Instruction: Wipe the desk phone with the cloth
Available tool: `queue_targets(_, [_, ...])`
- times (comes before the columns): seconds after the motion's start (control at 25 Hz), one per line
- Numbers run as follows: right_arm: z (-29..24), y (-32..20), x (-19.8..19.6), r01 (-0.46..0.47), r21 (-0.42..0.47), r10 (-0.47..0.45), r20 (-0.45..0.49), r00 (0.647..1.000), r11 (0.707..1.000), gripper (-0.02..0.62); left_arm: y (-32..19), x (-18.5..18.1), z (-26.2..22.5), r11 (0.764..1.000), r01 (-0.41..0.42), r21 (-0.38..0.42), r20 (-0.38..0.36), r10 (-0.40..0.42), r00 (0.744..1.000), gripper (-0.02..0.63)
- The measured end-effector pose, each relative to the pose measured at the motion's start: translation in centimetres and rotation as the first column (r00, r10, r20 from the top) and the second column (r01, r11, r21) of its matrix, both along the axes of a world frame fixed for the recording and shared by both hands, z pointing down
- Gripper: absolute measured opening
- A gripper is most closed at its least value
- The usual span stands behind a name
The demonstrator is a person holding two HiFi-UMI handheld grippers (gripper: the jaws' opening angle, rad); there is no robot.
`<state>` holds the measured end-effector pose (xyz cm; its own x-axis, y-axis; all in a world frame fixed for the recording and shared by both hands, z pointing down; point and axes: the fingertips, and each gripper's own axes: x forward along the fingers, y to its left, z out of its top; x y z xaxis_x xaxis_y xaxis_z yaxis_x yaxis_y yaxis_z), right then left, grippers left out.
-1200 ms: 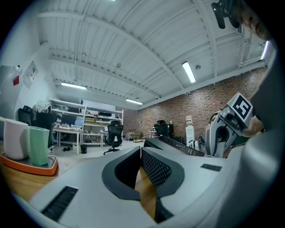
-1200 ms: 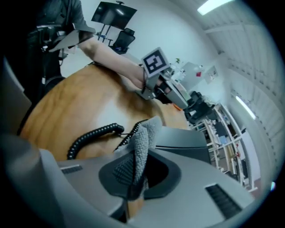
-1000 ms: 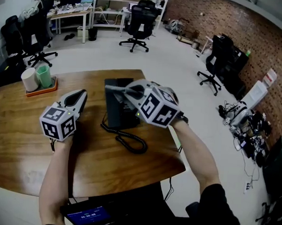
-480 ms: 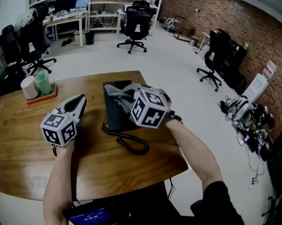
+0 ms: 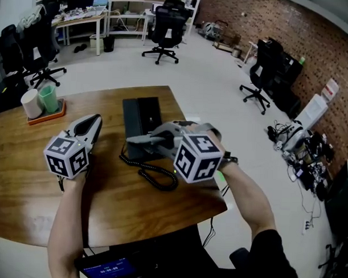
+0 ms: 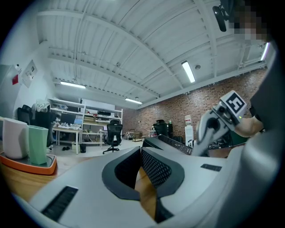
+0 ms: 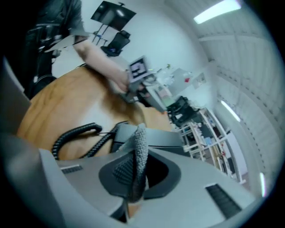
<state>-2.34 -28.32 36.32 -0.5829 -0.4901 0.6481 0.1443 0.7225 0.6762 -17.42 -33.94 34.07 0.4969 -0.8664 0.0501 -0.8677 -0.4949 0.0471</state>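
1. Desk phone: it sits mid-table on the far side, between your two grippers, and its near edge is under the tips of your right one. From here the wipe looks to be working that near edge.
2. Far left, two cups stand on an orange tray, well away from the phone. They are no hazard unless you swing the left arm wide.
3. Your left gripper is just to the left of the phone, low over the wood. Its jaws are together with nothing between them. It could do more here: set it against the phone's left side so the phone cannot slide under the wiping pressure.
4. The coiled cord loops on the table in front of the phone. Stroke away from it or along the phone, so that the cloth does not snag a coil and drag the handset.
5. Your right gripper is clamped tight on the grey cloth, and a fold stands out past the jaw tips. Lead with that fold, press lightly, and let only fabric meet the phone, not the jaws. Whether it touches now is unclear.
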Motion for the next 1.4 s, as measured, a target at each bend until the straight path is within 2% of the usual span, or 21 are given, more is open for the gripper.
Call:
queue_targets(0.08, [-3.4, -5.0, -0.8, -0.139, 0.034, 0.131, 0.175, 0.976, 0.99, 0.026, 0.0, -0.1, 0.1, 1.0, 0.002, 0.0, -0.002, -0.002, 1.0, 0.009])
queue_targets(0.16, [-5.2, -9.8, -1.2, -0.268, 0.035, 0.248, 0.281, 0.927, 0.963, 0.026, 0.0, -0.2, 0.1, 1.0, 0.004, 0.0, -0.007, -0.004, 1.0, 0.009])
queue_targets(0.24, [-5.2, -12.9, -1.8, -0.332, 0.024, 0.311, 0.295, 0.903, 0.943, 0.026, 0.1, -0.2, 0.2, 1.0, 0.006, 0.001, -0.012, -0.006, 1.0, 0.009])
queue_targets(0.32, [-4.2, -13.9, -2.0, -0.345, 0.023, 0.328, 0.258, 0.909, 0.938, 0.026, 0.3, 0.0, 0.3, 1.0, 0.005, 0.003, -0.016, -0.005, 1.0, 0.009])
queue_targets(0.44, [-2.8, -12.7, -1.1, -0.318, 0.028, 0.306, 0.206, 0.93, 0.948, 0.026, 0.3, 0.3, 0.1, 1.0, 0.0, 0.006, -0.01, 0.0, 1.0, 0.009])
queue_targets(0.56, [-1.8, -9.2, -0.8, -0.225, 0.042, 0.218, 0.135, 0.967, 0.973, 0.026, 0.1, 0.1, -0.2, 1.0, -0.002, 0.008, -0.003, 0.002, 1.0, 0.009])
queue_targets(0.68, [0.1, -4.9, -0.1, -0.142, 0.051, 0.14, 0.052, 0.989, 0.989, 0.026, 0.1, 0.1, -0.2, 1.0, -0.002, 0.006, 0.0, 0.002, 1.0, 0.009])
queue_targets(0.8, [2.3, -0.6, 1.2, -0.047, 0.044, 0.05, -0.058, 0.997, 0.998, 0.025, 0.1, 0.2, -0.1, 1.0, -0.003, 0.002, 0.001, 0.003, 1.0, 0.009])
queue_targets(0.88, [3.6, 1.8, 2.0, 0.025, 0.0, -0.025, -0.15, 0.988, 1.0, 0.026, 0.1, 0.1, 0.0, 1.0, -0.003, -0.001, 0.002, 0.003, 1.0, 0.009])
queue_targets(0.92, [3.7, 2.2, 2.2, 0.044, -0.026, -0.047, -0.166, 0.985, 0.999, 0.026, 0.0, 0.1, 0.0, 1.0, -0.003, -0.001, 0.002, 0.003, 1.0, 0.009])
queue_targets(0.96, [3.0, 1.8, 2.1, 0.041, -0.041, -0.047, -0.144, 0.989, 0.998, 0.026, 0.0, 0.1, 0.1, 1.0, -0.003, -0.001, 0.001, 0.003, 1.0, 0.009])
queue_targets(1.0, [1.8, 0.6, 1.8, 0.016, -0.041, -0.019, -0.082, 0.996, 0.999, 0.026, -0.1, 0.1, 0.1, 1.0, -0.004, -0.001, 0.001, 0.004, 1.0, 0.009])
queue_targets(1.08, [-1.7, -3.6, 0.8, -0.098, -0.016, 0.099, 0.108, 0.989, 0.995, 0.026, -0.1, 0.0, 0.1, 1.0, -0.005, -0.001, 0.0, 0.005, 1.0, 0.009])
queue_targets(1.16, [-4.7, -8.4, 0.2, -0.233, 0.007, 0.223, 0.268, 0.937, 0.972, 0.026, 0.0, -0.1, 0.3, 1.0, -0.004, -0.001, -0.002, 0.004, 1.0, 0.009])
queue_targets(1.2, [-5.6, -10.5, 0.1, -0.289, 0.015, 0.271, 0.311, 0.911, 0.957, 0.026, 0.0, -0.1, 0.3, 1.0, -0.004, -0.001, -0.004, 0.003, 1.0, 0.009])
queue_targets(1.28, [-6.0, -13.7, -0.3, -0.353, 0.02, 0.327, 0.331, 0.885, 0.935, 0.026, 0.1, 0.0, 0.2, 1.0, -0.001, 0.0, -0.009, 0.001, 1.0, 0.009])
queue_targets(1.4, [-4.2, -14.6, -0.4, -0.346, -0.006, 0.335, 0.274, 0.902, 0.938, 0.025, 0.3, 0.5, 0.1, 1.0, 0.0, 0.001, -0.011, 0.0, 1.0, 0.009])
